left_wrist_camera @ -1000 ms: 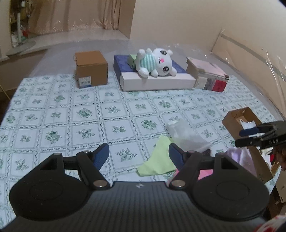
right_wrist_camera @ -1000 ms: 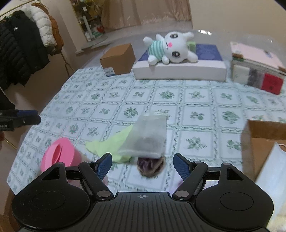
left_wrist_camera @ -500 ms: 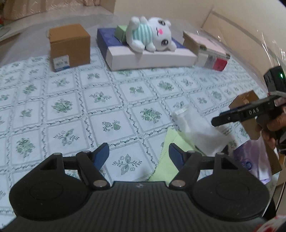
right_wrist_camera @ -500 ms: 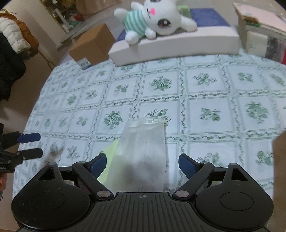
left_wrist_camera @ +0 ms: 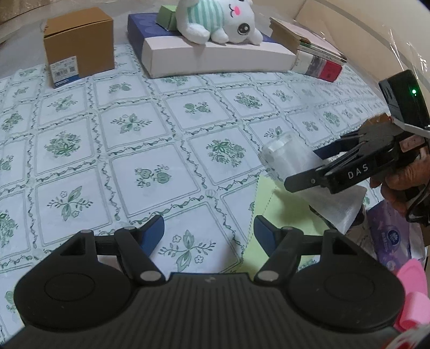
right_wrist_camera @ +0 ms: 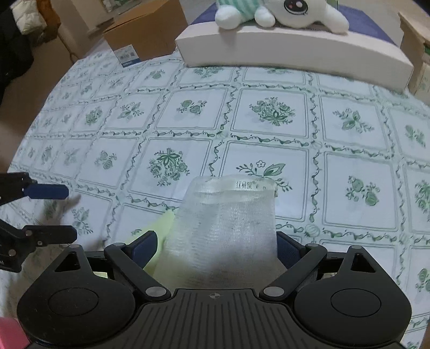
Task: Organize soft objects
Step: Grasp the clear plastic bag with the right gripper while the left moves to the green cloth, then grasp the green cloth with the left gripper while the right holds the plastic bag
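A white gauze-like cloth (right_wrist_camera: 228, 228) lies on the flowered tablecloth, partly over a pale green cloth (right_wrist_camera: 158, 231). My right gripper (right_wrist_camera: 215, 247) is open, its fingers on either side of the white cloth's near end. In the left wrist view the white cloth (left_wrist_camera: 293, 163) and green cloth (left_wrist_camera: 279, 214) lie at the right, with the right gripper (left_wrist_camera: 309, 169) over them. My left gripper (left_wrist_camera: 208, 231) is open and empty above bare tablecloth, left of the green cloth. A white plush bunny (left_wrist_camera: 220, 21) lies on a flat box at the back.
A brown carton (left_wrist_camera: 78, 43) stands at the back left, a long white and blue box (left_wrist_camera: 215, 56) at the back middle, stacked books (left_wrist_camera: 317, 56) at the back right. A purple tissue pack (left_wrist_camera: 389, 236) and a pink object (left_wrist_camera: 414, 292) sit at the near right.
Both grippers have moved forward and lower over the table. The right gripper has come down around the white cloth's near end. The left gripper has closed in beside the green cloth.
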A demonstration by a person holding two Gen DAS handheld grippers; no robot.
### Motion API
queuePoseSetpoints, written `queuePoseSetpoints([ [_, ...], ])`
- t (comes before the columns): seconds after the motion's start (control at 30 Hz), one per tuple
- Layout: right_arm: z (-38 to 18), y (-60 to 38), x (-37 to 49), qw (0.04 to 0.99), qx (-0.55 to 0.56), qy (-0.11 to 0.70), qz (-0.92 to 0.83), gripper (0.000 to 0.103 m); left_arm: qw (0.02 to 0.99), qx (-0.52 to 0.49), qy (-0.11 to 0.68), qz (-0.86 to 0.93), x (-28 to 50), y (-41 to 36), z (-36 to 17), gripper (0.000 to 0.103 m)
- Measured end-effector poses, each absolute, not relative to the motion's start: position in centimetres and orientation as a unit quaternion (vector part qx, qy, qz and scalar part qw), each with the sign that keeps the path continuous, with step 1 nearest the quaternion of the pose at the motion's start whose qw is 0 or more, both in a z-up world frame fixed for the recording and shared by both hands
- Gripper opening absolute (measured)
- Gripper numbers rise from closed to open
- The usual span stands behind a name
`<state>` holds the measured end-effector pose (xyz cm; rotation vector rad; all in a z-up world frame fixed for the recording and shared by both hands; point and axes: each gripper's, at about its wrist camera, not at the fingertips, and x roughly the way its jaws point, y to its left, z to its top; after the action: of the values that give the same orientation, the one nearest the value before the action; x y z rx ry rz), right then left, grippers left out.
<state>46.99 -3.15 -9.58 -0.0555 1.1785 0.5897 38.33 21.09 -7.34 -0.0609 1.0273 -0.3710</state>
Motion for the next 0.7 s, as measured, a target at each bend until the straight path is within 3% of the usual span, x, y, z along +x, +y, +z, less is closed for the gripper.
queuePoseSetpoints([
  [0.13, -9.4, -4.5, 47.0, 0.794, -0.026, 0.544, 0.272, 0.053, 0.85, -0.014, 0.49, -0.192, 38.9, 20.2, -7.4, 0.07],
  [0.2, -9.1, -5.3, 47.1, 0.796, -0.022, 0.541, 0.27, 0.028, 0.846, -0.009, 0.492, -0.204, 39.3, 19.7, -7.4, 0.07],
  [0.3, -8.5, -6.7, 47.2, 0.803, -0.007, 0.533, 0.266, 0.009, 0.837, -0.001, 0.497, -0.227, 39.9, 18.5, -7.5, 0.07],
  [0.7, -7.1, -11.8, 47.6, 0.839, 0.015, 0.494, 0.226, 0.005, 0.754, 0.092, 0.542, -0.36, 42.9, 10.7, -9.4, 0.072],
])
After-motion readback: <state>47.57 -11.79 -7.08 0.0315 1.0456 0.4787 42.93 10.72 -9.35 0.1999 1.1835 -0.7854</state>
